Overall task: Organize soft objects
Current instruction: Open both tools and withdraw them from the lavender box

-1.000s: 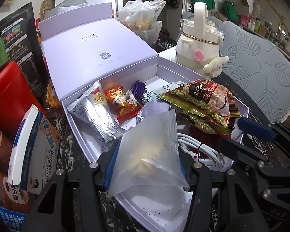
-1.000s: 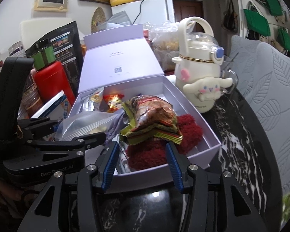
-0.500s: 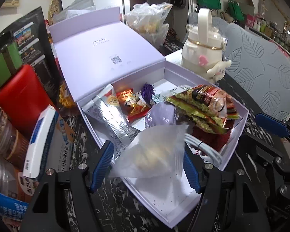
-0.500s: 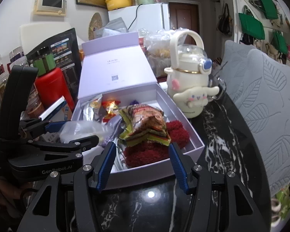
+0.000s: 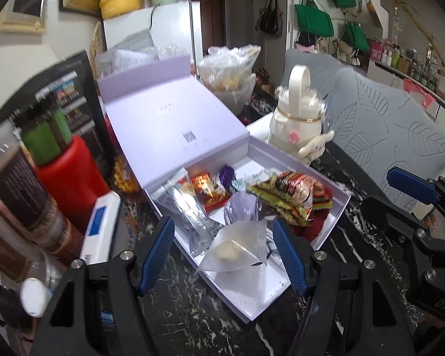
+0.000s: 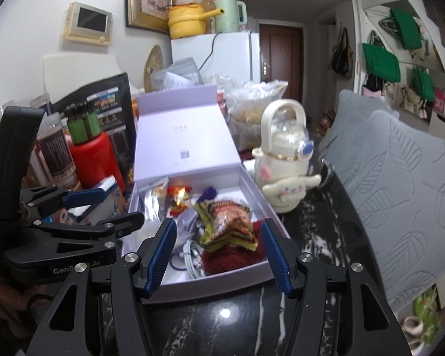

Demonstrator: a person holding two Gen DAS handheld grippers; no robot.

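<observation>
The clear bag lies in the box just ahead between my left gripper's spread, empty jaws, my right gripper likewise released; packing looks largely done, lid not yet closed.

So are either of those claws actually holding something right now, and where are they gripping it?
No. The left gripper is open, with the clear bag lying loose in the lavender box. The right gripper is open and empty too.
</observation>
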